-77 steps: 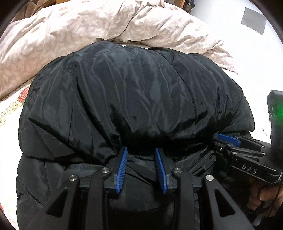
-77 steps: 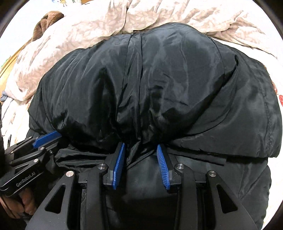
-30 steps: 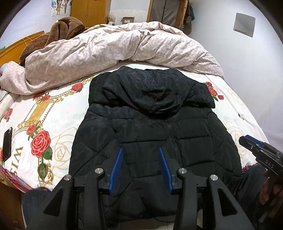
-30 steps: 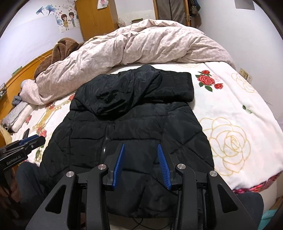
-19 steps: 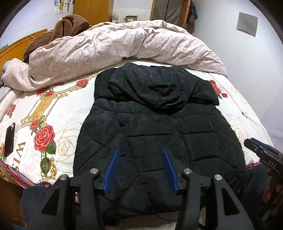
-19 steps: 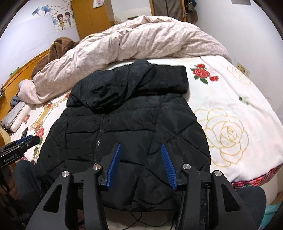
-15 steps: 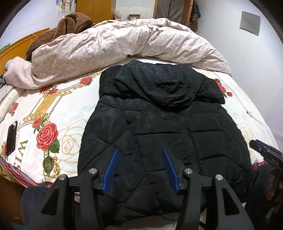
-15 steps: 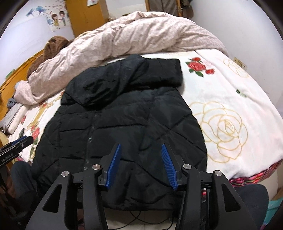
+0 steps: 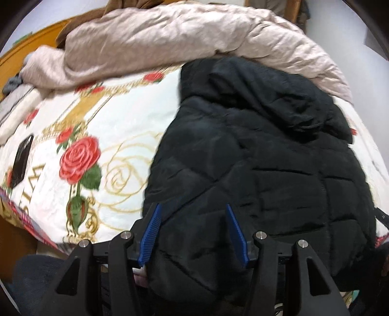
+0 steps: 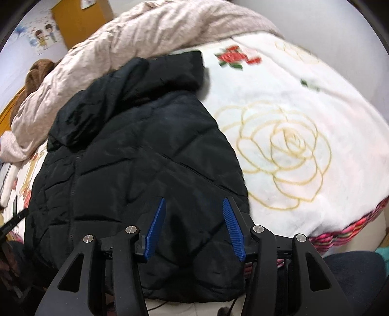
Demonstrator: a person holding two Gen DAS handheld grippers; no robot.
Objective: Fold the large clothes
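A black quilted hooded jacket (image 9: 262, 155) lies flat on the bed, hood toward the far side and hem hanging over the near edge; it also shows in the right wrist view (image 10: 136, 155). My left gripper (image 9: 193, 209) is open and empty, hovering over the jacket's near left hem corner. My right gripper (image 10: 193, 203) is open and empty over the jacket's near right hem edge. The tip of the left gripper shows at the left edge of the right wrist view (image 10: 12, 222).
The bed has a white rose-patterned blanket (image 9: 80, 160), also in the right wrist view (image 10: 287, 145). A bunched pink duvet (image 9: 170, 36) lies behind the jacket. A black phone (image 9: 22, 158) lies on the blanket at left. A wooden wardrobe (image 10: 80, 21) stands behind.
Both grippers let go of the bunched jacket and drew back; the jacket now lies spread flat. In the last half second the left gripper swung left and the right swung right, both lower.
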